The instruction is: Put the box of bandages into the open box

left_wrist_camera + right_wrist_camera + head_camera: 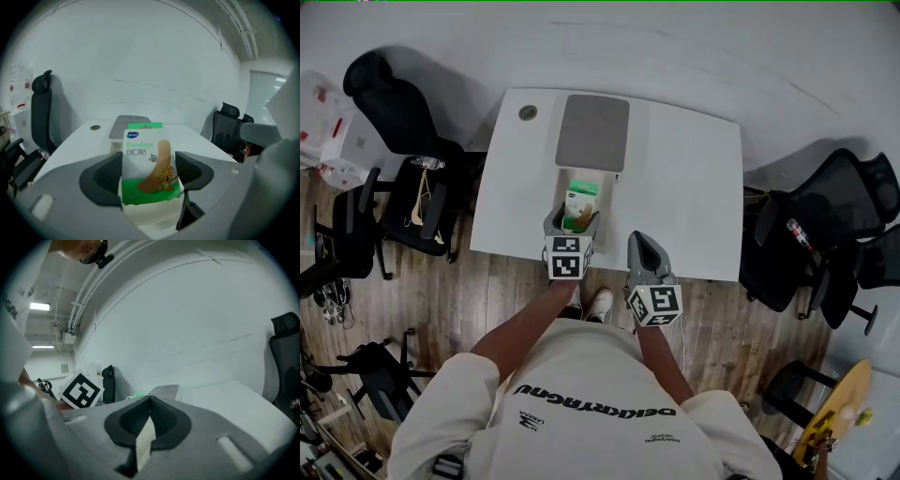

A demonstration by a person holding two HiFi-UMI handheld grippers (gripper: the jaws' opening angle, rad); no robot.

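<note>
Between the jaws of the left claw (pixel 572 221) — bandage box (pixel 150 161), gripped — over the open box (pixel 562 187)

Office: a white table (pixel 694 178) beneath the left gripper (pixel 574 221) and right gripper (pixel 643 246), black swivel chairs (pixel 403 122) to either side, plank floor (pixel 487 300) behind, white wall (pixel 150 70) ahead.
</note>
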